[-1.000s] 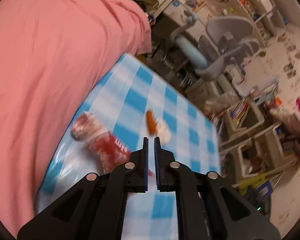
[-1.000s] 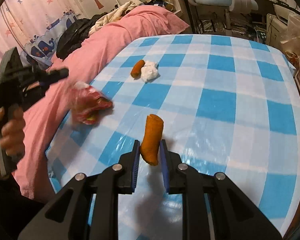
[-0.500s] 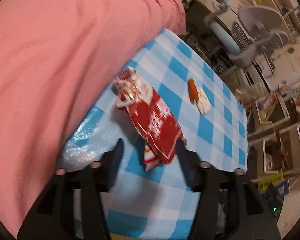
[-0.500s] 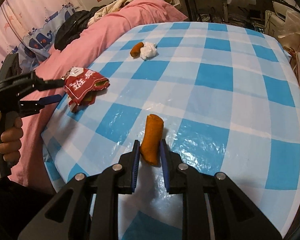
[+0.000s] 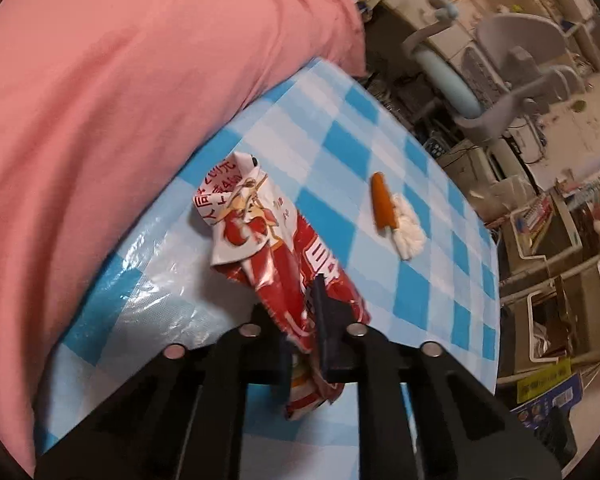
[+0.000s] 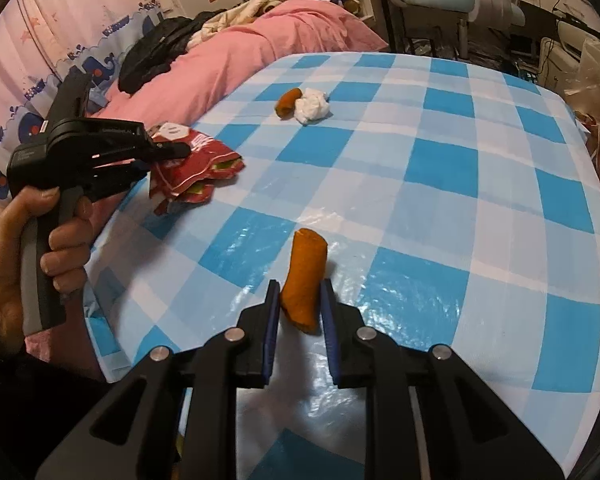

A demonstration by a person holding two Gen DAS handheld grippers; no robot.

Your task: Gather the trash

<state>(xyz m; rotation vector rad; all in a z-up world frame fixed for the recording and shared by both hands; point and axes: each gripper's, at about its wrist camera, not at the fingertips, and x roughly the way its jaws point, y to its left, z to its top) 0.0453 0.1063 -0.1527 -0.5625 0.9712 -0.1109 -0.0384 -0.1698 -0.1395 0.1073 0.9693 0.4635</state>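
Note:
A crumpled red snack wrapper (image 5: 260, 232) lies near the table's left edge. My left gripper (image 5: 290, 296) has its jaws closing onto the wrapper's near end, and the pads press on it. The right wrist view shows the same wrapper (image 6: 204, 156) at the left gripper's (image 6: 176, 150) tips, with a person's hand (image 6: 40, 240) on the handle. My right gripper (image 6: 300, 292) is shut on an orange food piece (image 6: 306, 272) that stands tilted on the cloth. A second orange piece (image 6: 288, 102) touches a white tissue wad (image 6: 312, 106) farther back.
The blue-and-white checked tablecloth (image 6: 440, 168) covers the table. A pink blanket (image 5: 120, 80) bulges against its left side. A grey chair (image 5: 512, 60), shelves and floor clutter stand beyond the far edge.
The left gripper went from shut above the wrapper to open around it, sank, and is now shut on it. The right gripper kept still with the orange piece.

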